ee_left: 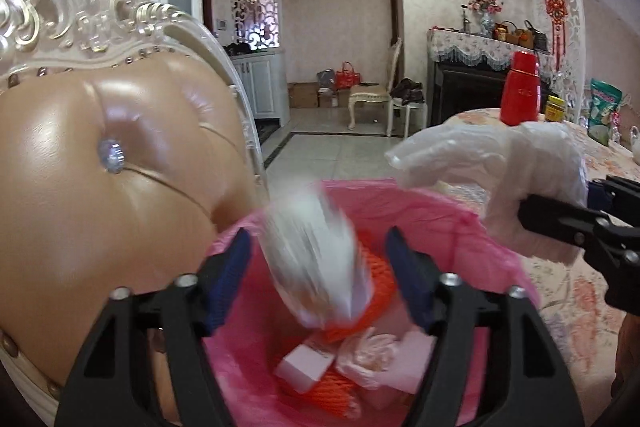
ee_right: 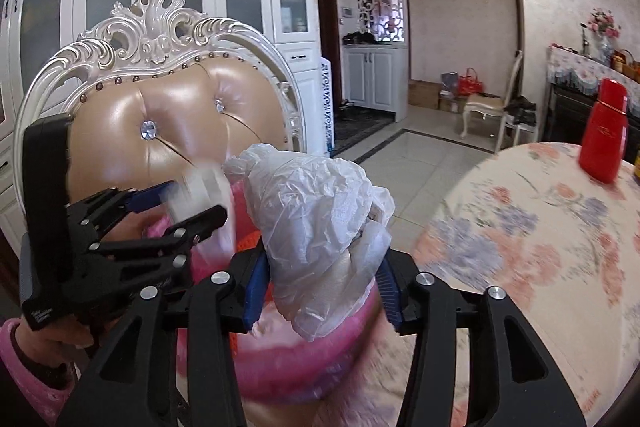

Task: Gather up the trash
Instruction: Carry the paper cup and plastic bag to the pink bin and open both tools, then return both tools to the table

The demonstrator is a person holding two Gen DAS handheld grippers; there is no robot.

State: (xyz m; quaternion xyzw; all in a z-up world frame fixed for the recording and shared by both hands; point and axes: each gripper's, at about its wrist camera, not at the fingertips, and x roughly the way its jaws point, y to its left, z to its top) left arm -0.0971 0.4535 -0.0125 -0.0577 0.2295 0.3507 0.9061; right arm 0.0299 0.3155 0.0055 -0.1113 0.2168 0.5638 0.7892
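Pink-lined bin [ee_left: 492, 239] already holds orange netting [ee_left: 376, 279] and scraps; a blurred white piece [ee_left: 316, 259] drops between the left gripper [ee_left: 320, 279]'s parted jaws; right gripper [ee_right: 324, 267] clamps a crumpled plastic glove [ee_right: 316, 203] above the bin — not yet released.

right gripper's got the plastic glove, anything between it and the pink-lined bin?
Nothing solid visible. The right gripper holds the crumpled plastic glove just over the near rim of the pink-lined bin. The left gripper is open over the bin mouth, with a blurred white item falling between its fingers, to one side of the glove.
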